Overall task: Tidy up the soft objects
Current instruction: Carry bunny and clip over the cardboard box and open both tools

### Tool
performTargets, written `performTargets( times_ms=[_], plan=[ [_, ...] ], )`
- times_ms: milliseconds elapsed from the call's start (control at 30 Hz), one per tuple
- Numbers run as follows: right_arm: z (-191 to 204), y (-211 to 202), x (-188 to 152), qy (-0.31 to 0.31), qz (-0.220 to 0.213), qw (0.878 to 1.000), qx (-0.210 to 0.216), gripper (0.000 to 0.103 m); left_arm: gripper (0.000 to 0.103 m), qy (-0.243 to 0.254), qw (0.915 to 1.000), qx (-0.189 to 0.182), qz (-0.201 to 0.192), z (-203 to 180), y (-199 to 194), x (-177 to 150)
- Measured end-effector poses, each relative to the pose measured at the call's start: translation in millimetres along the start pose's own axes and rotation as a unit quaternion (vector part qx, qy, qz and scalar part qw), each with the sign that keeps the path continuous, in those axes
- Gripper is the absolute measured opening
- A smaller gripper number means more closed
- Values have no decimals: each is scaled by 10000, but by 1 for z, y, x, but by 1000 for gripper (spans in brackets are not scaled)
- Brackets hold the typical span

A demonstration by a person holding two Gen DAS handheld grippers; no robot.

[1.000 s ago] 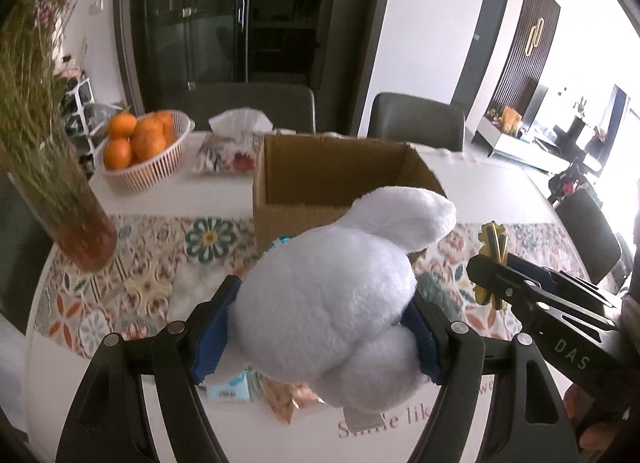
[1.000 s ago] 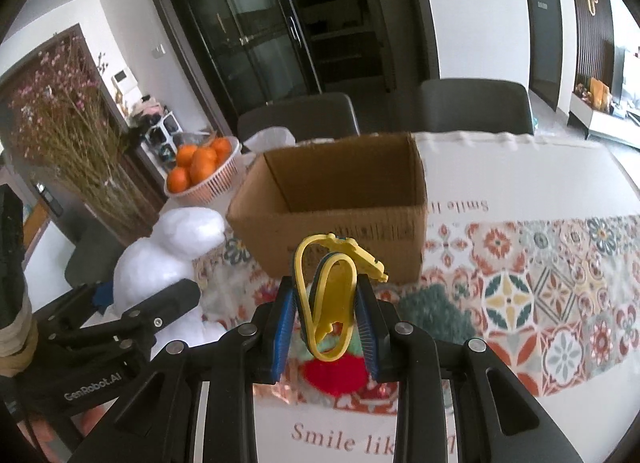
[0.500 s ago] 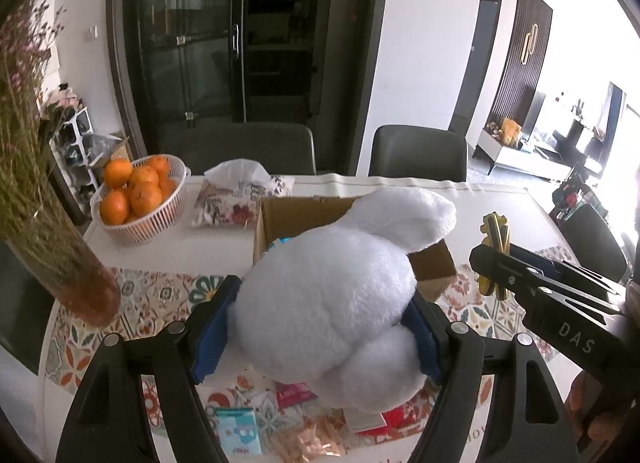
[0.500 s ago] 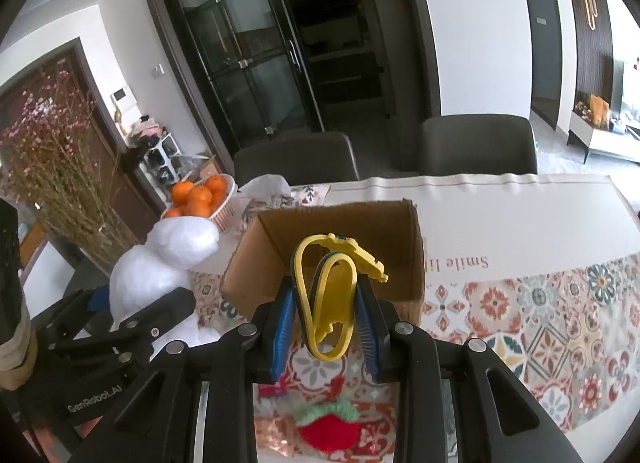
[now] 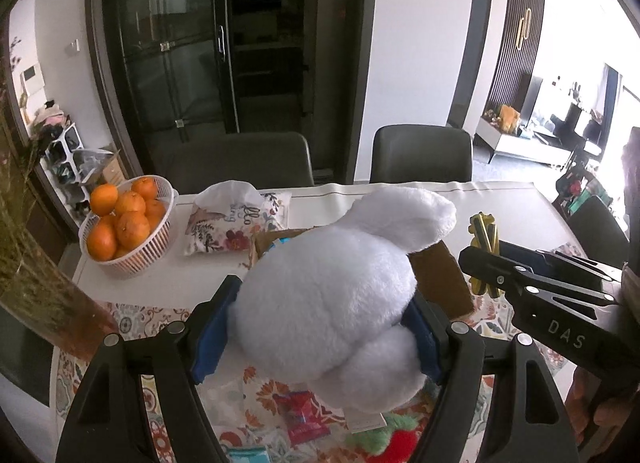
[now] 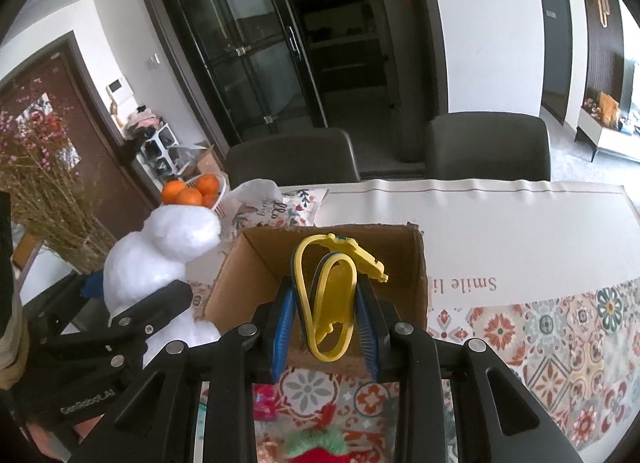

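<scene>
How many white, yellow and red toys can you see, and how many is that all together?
White: 1, the plush held in the left gripper.
Yellow: 1, the toy in the right gripper.
Red: 1, the strawberry on the table.
Total: 3

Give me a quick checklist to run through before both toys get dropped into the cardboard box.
1. Left gripper clamped on the white plush toy: ok, both blue pads press into it.
2. Right gripper holding the yellow toy: ok, pinched between its pads.
3. Cardboard box open at the top: ok, no lid or flaps in the way.
4. Room inside the box: cannot tell, the toys hide most of the floor; something blue already lies inside.
5. Toys above the opening: cannot tell; the near wall shows behind both.
6. The two grippers apart: ok, a gap shows between them.
</scene>
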State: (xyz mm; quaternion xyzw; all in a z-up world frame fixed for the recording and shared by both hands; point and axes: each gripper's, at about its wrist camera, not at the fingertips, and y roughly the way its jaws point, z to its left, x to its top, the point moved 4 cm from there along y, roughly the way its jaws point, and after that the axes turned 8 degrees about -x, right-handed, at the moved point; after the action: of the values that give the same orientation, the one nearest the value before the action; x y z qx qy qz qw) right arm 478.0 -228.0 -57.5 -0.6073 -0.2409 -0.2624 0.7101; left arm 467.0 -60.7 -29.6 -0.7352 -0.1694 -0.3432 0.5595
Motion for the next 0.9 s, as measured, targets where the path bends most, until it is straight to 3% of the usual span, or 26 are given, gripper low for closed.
performTargets(
  times_ms=[400,900],
  plan=[
    [-3,56,17,-202,541,9983,-82,31,77,118,9980,-29,614,11,62,15],
    [-11,123,1,-371,1455,9886,-99,31,78,537,9872,-29,1504,12,126,1]
  ],
)
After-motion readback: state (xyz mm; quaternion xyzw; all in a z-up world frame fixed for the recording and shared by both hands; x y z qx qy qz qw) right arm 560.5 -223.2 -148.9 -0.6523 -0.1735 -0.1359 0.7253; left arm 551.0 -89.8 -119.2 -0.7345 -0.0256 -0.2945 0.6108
